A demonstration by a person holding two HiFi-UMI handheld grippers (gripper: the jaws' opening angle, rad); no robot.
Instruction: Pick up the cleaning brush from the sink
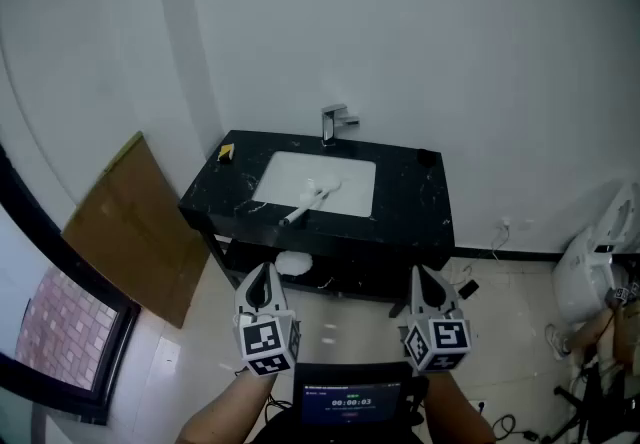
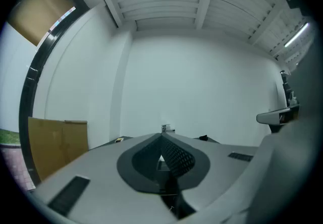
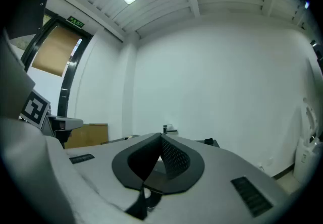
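left grey two-jaw gripper [image 1: 263, 272] low at 7 o'clock in my head view, right grey two-jaw gripper [image 1: 424, 274] at 5 o'clock. both held level, noses toward 12. left gripper view: jaw tips pressed together, nothing between them. right gripper view: same, jaws fully closed and empty. neither touches anything.

white long-handled cleaning brush [image 1: 305, 204] lies in the white rectangular sink basin [image 1: 350, 194], dead ahead at 12 o'clock and well apart from both grippers. its head sits in the basin, and its handle runs toward 7 o'clock, with the end resting over the front rim onto the black stone counter [image 1: 410, 207]. chrome tap [image 1: 331, 122] stands at the basin's 12 o'clock edge. brown cardboard sheet [image 1: 135, 222] leans on the wall at the counter's 9 o'clock.
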